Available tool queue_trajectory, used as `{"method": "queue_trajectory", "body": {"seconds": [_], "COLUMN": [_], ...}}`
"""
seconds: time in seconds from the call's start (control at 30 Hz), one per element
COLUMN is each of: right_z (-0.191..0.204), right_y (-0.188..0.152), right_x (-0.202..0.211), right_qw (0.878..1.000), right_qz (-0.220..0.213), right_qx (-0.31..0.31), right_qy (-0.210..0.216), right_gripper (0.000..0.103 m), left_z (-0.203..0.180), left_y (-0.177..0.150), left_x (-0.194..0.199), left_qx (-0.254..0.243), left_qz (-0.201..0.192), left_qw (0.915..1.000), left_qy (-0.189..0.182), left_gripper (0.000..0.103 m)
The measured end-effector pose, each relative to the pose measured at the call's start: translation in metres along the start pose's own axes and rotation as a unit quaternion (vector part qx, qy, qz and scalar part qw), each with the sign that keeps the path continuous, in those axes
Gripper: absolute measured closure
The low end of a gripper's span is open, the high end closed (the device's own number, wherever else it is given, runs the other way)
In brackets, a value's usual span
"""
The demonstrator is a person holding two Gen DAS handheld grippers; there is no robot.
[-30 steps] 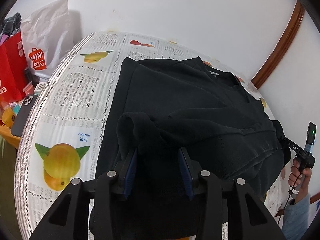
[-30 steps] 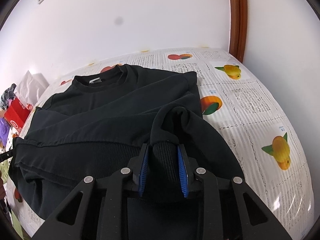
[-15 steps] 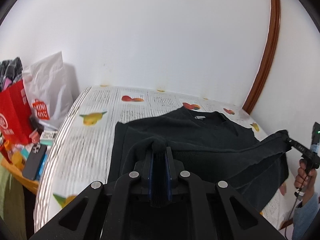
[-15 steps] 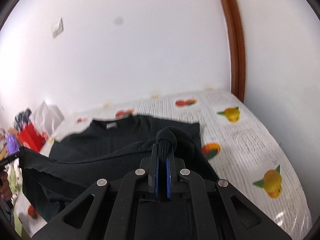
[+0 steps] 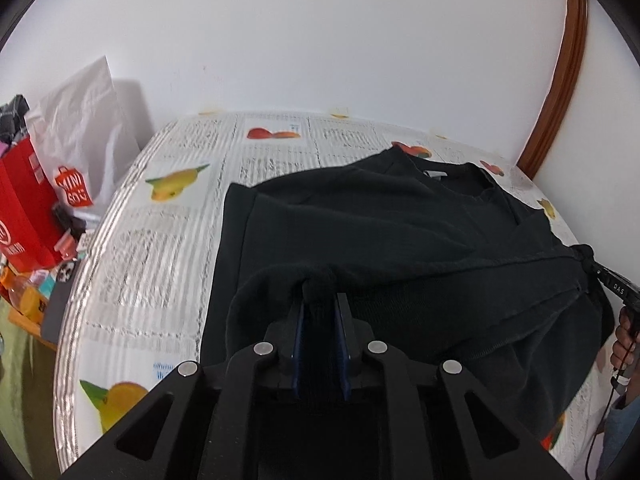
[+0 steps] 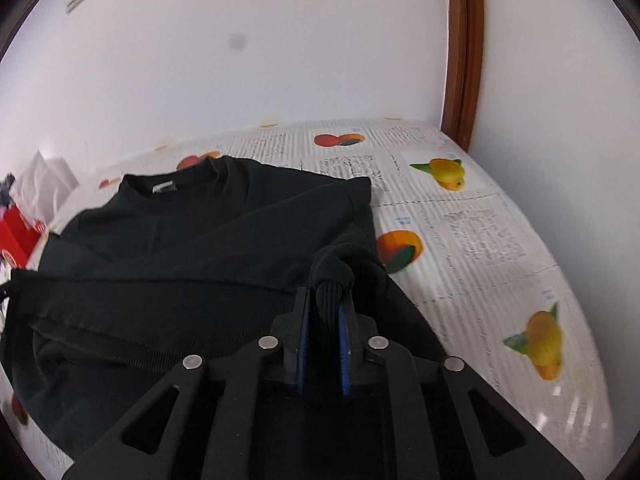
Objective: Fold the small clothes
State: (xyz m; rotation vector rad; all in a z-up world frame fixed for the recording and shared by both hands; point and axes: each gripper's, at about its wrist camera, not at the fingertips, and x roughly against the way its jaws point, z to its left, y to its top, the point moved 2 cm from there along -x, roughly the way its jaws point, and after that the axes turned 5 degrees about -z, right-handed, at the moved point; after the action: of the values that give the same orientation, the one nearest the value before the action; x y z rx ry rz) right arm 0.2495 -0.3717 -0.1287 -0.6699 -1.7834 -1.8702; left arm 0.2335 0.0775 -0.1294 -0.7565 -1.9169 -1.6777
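Note:
A black sweatshirt (image 5: 384,216) lies on a table covered with a fruit-print cloth (image 5: 168,240), collar toward the wall. My left gripper (image 5: 320,300) is shut on the ribbed hem at the sweatshirt's left corner and holds it lifted. My right gripper (image 6: 325,298) is shut on the hem's right corner (image 6: 334,276), also lifted. The hem stretches between both grippers above the body of the sweatshirt (image 6: 200,232). The right gripper also shows at the right edge of the left wrist view (image 5: 590,258).
A white Miniso bag (image 5: 80,128), a red bag (image 5: 20,208) and small clutter stand off the table's left side. A phone (image 5: 58,304) lies there. White walls and a brown door frame (image 6: 460,52) border the table at the back and right.
Both grippers closed on the hem corners and lifted them, then came forward and lower over the sweatshirt, carrying the hem toward the collar.

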Motion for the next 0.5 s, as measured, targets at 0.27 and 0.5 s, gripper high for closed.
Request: {"method": "queue_trajectory", "body": {"seconds": [0.27,0.5], "right_z": [0.023,0.048], "right_y": [-0.007,-0.048], "right_x": [0.059,0.038], "right_qw": [0.998,0.994], "right_qz": [-0.006,0.057], "right_qx": [0.030,0.042], "right_qy": [0.049,0.087], "right_gripper": [0.077,0.077], "left_z": [-0.005,-0.022], "left_y": [-0.021,-0.048], "left_x": [0.033,0.045], "left_qx": [-0.001,0.005], "left_qz": [0.006,0.024], "left_qw": [0.9993,0.9951], "left_qy": [-0.036,-0.096], "left_gripper": [0.074,0.074]}}
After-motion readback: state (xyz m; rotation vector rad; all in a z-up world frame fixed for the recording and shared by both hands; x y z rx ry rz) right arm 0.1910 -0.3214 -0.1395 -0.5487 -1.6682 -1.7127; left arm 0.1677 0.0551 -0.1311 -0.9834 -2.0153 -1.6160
